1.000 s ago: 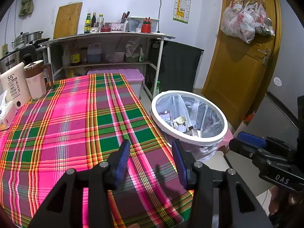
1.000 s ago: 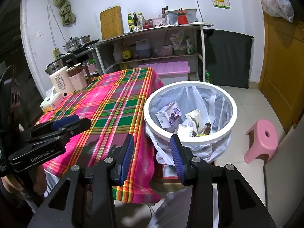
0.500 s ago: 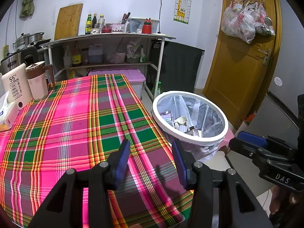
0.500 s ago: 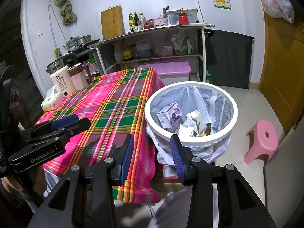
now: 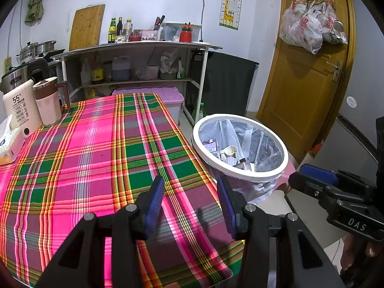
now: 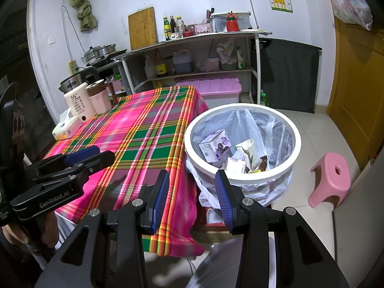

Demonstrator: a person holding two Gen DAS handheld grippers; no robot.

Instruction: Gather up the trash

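Observation:
A white-rimmed trash bin (image 5: 240,170) (image 6: 242,175) with a clear liner stands by the table's right edge. Inside lie a small purple-and-white carton (image 6: 214,145), a crumpled paper cup (image 6: 248,152) and other scraps. My left gripper (image 5: 190,187) hovers open over the near right corner of the plaid tablecloth (image 5: 96,158), with nothing between its blue pads. My right gripper (image 6: 192,180) is open and empty too, hanging over the gap between the table edge and the bin. Each gripper shows in the other's view: the right gripper (image 5: 319,175), the left gripper (image 6: 84,154).
At the table's far left stand a white dispenser (image 5: 20,105), a pink mug (image 5: 48,100) and a tissue pack (image 5: 9,144). A pink stool (image 6: 330,177) is on the tiled floor right of the bin. Behind are a shelf unit (image 5: 134,62), a pink storage box (image 6: 211,90) and a wooden door (image 5: 304,76).
Both grippers have stayed open and empty. The left wrist view has drifted slightly, so the table items at the far left sit a little lower and more to the left.

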